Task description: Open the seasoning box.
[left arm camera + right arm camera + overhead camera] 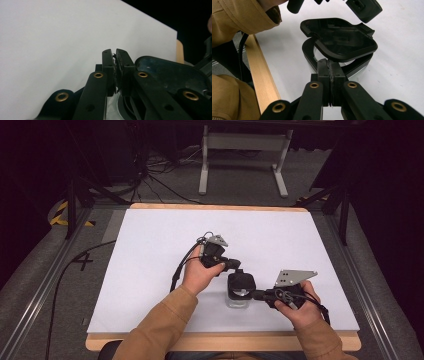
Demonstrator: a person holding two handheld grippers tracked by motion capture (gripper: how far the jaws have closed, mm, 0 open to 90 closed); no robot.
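A small clear container (238, 301) with a black collar (308, 52) stands on the white sheet near the front middle. Its black flip lid (241, 281) (342, 35) is raised and tilted above the opening. My left gripper (235, 265) (115, 56) reaches in from the left with its jaws shut and nothing visible between them. The lid (170, 72) lies just beside its right jaw. My right gripper (256, 295) (329, 62) comes in from the right, jaws shut, tips against the near edge of the collar under the lid.
The white sheet (165, 250) covers the table, with a wooden edge (220, 341) (259, 75) along the front. Tan sleeves (160, 325) come in from the bottom. A black cable (177, 270) trails from the left gripper. A white metal stand (240, 150) is on the floor beyond the table.
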